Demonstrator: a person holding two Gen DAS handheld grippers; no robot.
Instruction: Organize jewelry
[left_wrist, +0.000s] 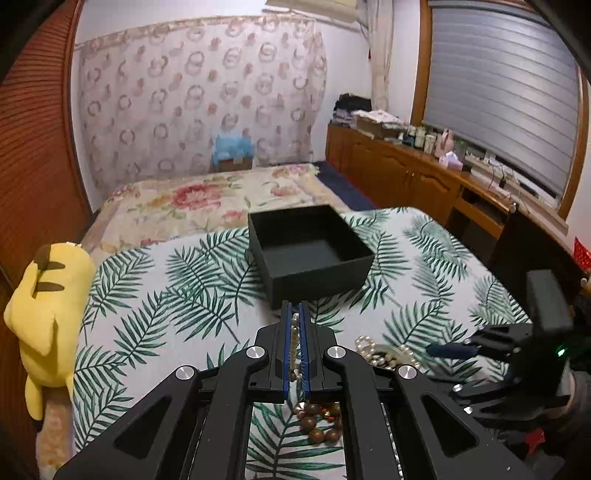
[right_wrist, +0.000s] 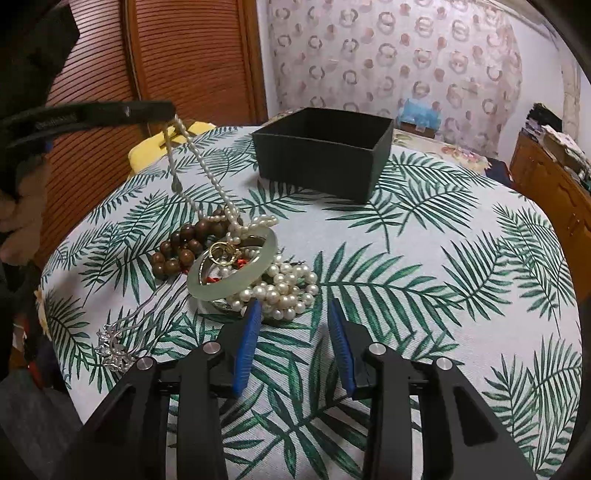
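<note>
While the left gripper (left_wrist: 295, 314) pinches a thin pearl strand (right_wrist: 207, 173) whose lower end trails into the jewelry pile (right_wrist: 236, 266) on the leaf-print cloth (right_wrist: 424, 288), the right gripper (right_wrist: 293, 314) hovers just beside that pile, jaws wide, the black box (right_wrist: 325, 170) beyond it.

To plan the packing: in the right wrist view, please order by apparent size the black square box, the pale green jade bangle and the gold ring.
1. Black square box, though farthest from the camera.
2. Pale green jade bangle.
3. Gold ring, lying inside the bangle.
</note>
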